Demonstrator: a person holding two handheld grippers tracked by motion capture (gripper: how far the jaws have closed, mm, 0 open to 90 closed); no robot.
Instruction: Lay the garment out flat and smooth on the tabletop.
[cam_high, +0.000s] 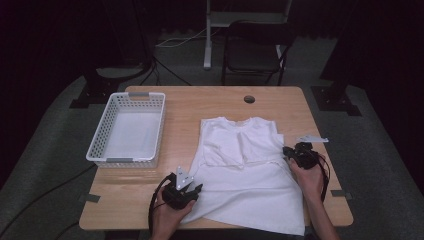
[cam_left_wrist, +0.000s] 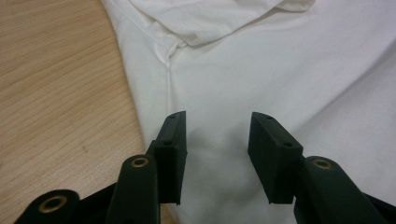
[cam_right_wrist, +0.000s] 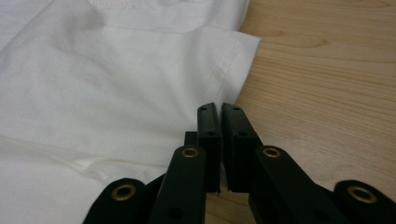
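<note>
Now right gripper (cam_right_wrist: 220, 109) pinching shirt (cam_right_wrist: 116, 93) edge, left gripper (cam_left_wrist: 217, 140) agape

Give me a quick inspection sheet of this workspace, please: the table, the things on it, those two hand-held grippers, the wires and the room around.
Surface: wooden table, with a round hole near its far edge.
Job's things: white shirt spread flat, its hem hanging over the near edge; empty white basket at the left.
Clutter: small tape marks on the table's near corners.
Grippers: left hand-held gripper open over the shirt's left side; right hand-held gripper with jaws together at the shirt's right edge, cloth between them not confirmed.
Cables: a black cable trails from each gripper; more cables on the floor.
Surroundings: dark room, black chair, stand bases.
</note>
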